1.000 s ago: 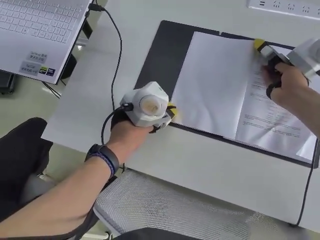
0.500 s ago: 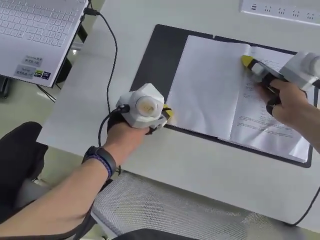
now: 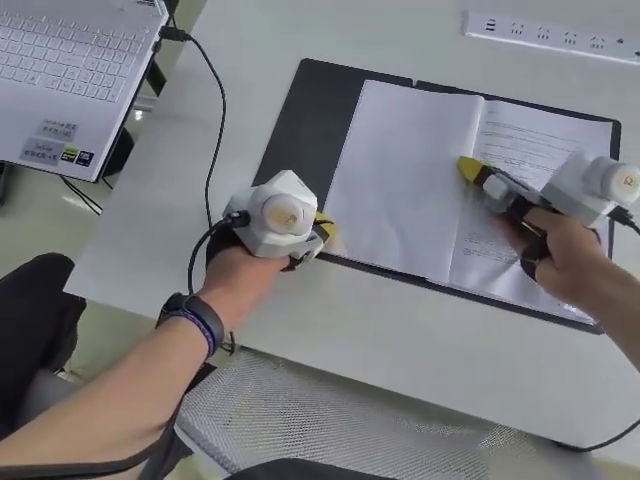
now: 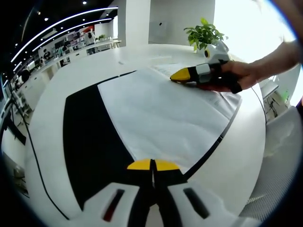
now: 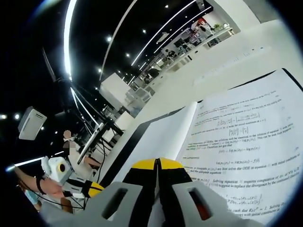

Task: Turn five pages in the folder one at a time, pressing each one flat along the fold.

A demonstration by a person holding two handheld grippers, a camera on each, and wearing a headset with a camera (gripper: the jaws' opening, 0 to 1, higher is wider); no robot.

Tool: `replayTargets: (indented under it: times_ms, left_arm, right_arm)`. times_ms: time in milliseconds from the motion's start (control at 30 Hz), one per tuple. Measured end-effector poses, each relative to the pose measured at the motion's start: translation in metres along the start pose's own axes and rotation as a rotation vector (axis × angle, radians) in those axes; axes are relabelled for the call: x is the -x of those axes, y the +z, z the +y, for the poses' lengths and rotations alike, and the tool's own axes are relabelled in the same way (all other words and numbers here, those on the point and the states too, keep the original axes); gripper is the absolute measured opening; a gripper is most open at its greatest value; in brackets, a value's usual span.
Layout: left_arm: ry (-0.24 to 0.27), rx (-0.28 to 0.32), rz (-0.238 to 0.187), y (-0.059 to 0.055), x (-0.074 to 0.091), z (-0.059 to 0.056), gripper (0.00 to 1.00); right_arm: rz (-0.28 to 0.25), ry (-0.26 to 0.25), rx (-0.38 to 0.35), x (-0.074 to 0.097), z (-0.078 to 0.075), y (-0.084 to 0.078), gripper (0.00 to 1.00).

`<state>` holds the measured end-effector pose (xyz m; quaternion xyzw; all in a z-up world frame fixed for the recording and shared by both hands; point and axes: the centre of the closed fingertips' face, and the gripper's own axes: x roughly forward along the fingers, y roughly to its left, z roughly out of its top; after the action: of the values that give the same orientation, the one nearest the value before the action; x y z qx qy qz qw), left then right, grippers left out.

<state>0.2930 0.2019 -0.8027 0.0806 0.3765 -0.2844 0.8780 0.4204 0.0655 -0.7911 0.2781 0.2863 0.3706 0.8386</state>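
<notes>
A black folder (image 3: 305, 120) lies open on the white table. A blank white page (image 3: 405, 170) covers its left half and a printed page (image 3: 540, 140) lies on the right. My right gripper (image 3: 468, 168) is shut, its yellow tips resting on the fold between the two pages, about midway down. In the right gripper view the shut gripper (image 5: 156, 164) sits where the blank page (image 5: 161, 137) meets the printed page (image 5: 246, 137). My left gripper (image 3: 322, 228) is shut and rests on the folder's near left corner; its tips (image 4: 152, 164) lie on the black cover (image 4: 90, 142).
A white laptop (image 3: 70, 70) stands at the far left with a black cable (image 3: 210, 130) running down the table toward my left hand. A white power strip (image 3: 550, 35) lies along the back edge. A mesh chair seat (image 3: 330, 420) sits below the table's front edge.
My right gripper has slid along the fold from the top of the pages toward the near edge. The left gripper has stayed on the folder's corner. The head camera has shifted.
</notes>
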Motion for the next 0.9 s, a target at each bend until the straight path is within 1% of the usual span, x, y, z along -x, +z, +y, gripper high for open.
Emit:
replayTargets:
  times_ms: [67,200,233,333,433,467,600,733,800,900]
  left_arm:
    - [-0.002,-0.001,0.001,0.000,0.000,0.000,0.00]
    - [-0.004,-0.002,0.001,0.000,0.000,-0.001,0.00]
    - [-0.004,-0.003,0.001,0.000,0.000,-0.001,0.00]
    - [-0.003,-0.002,0.000,0.000,0.000,0.000,0.00]
    - [-0.001,-0.005,0.001,-0.001,-0.002,0.001,0.00]
    - [-0.002,-0.005,0.002,-0.001,-0.002,0.001,0.00]
    - [-0.005,-0.004,0.003,-0.003,-0.005,0.003,0.00]
    - [-0.005,-0.002,0.003,-0.003,-0.005,0.002,0.00]
    - [-0.004,0.000,0.001,-0.003,-0.004,0.002,0.00]
    - [-0.004,0.002,-0.001,-0.004,-0.007,0.005,0.00]
  right_arm:
    - [0.000,0.007,-0.003,0.008,0.008,-0.008,0.00]
    - [0.045,0.031,0.028,0.022,0.024,-0.027,0.00]
    - [0.074,0.054,0.055,0.026,0.031,-0.035,0.00]
    - [0.089,0.067,0.049,0.034,0.039,-0.046,0.00]
    - [0.112,0.083,0.063,0.041,0.046,-0.056,0.00]
    - [0.127,0.095,0.068,0.044,0.050,-0.062,0.00]
    - [0.144,0.108,0.062,0.052,0.057,-0.071,0.00]
    - [0.173,0.127,0.067,0.062,0.065,-0.083,0.00]
    - [0.177,0.132,0.060,0.066,0.066,-0.087,0.00]
    - [0.183,0.136,0.045,0.073,0.069,-0.094,0.00]
